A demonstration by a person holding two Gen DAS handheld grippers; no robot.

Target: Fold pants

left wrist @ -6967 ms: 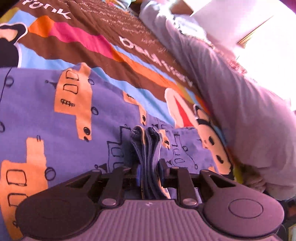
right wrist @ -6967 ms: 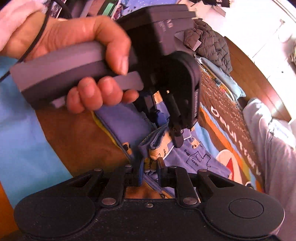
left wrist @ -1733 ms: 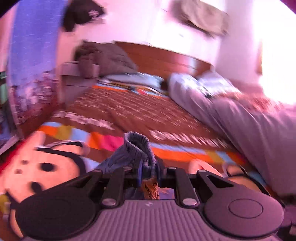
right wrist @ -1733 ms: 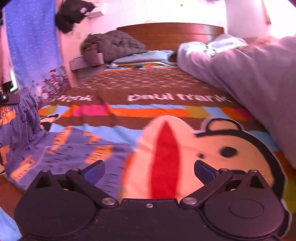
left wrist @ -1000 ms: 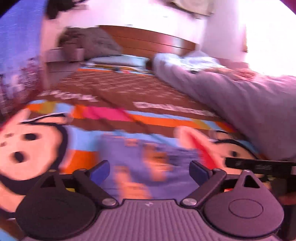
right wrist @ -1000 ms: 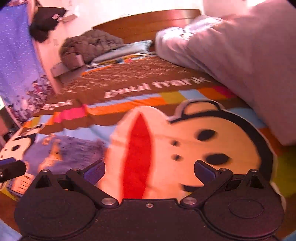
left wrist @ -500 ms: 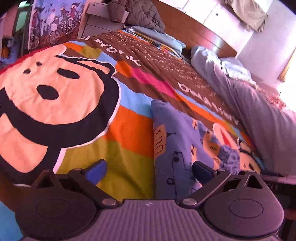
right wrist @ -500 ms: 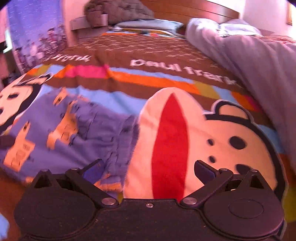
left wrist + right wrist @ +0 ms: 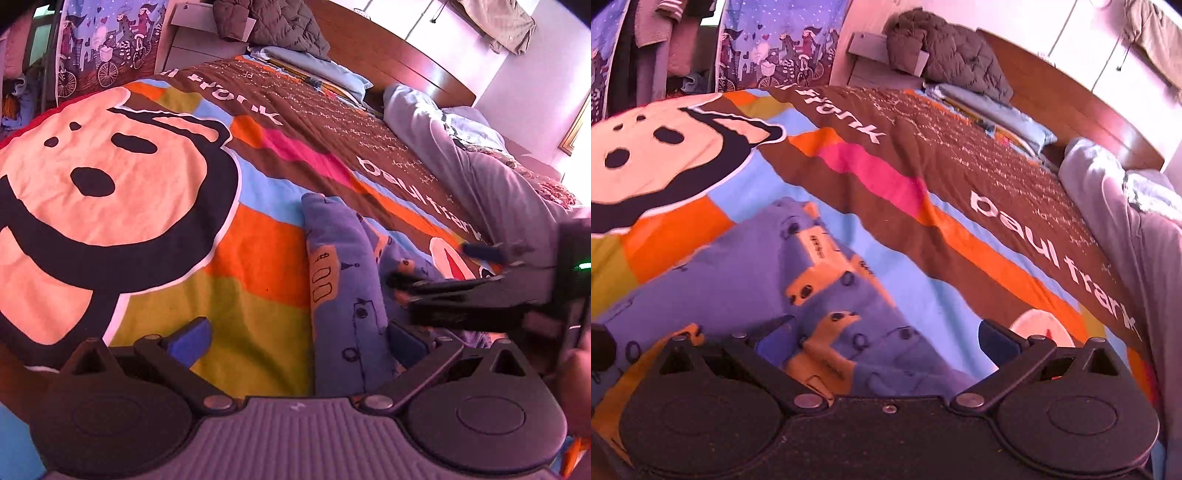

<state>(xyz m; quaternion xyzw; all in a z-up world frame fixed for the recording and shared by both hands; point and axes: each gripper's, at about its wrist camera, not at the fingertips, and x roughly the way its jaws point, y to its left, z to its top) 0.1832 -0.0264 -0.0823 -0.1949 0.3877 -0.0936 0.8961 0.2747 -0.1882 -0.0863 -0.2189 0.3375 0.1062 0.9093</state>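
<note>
The blue-purple pants (image 9: 343,277), printed with orange trains, lie folded in a long strip on the bedspread. My left gripper (image 9: 299,338) is open just above the strip's near end, its right finger over the cloth and its left finger over bare bedspread. My right gripper (image 9: 443,269) reaches in from the right, blurred, low over the pants with its jaws apart. In the right wrist view the pants (image 9: 820,280) spread below my open right gripper (image 9: 886,339), and nothing sits between its fingers.
The bedspread (image 9: 258,258) is striped, with a cartoon monkey face (image 9: 103,177) at left. A lilac duvet (image 9: 498,177) is heaped along the right side. A grey quilted jacket (image 9: 280,26) and a pillow (image 9: 325,70) lie by the wooden headboard (image 9: 388,62). A person's hand (image 9: 580,387) shows at far right.
The left gripper let go of the pants, which now lie folded on the bed. Both open grippers have dropped lower over them, and the right one has come in over the strip.
</note>
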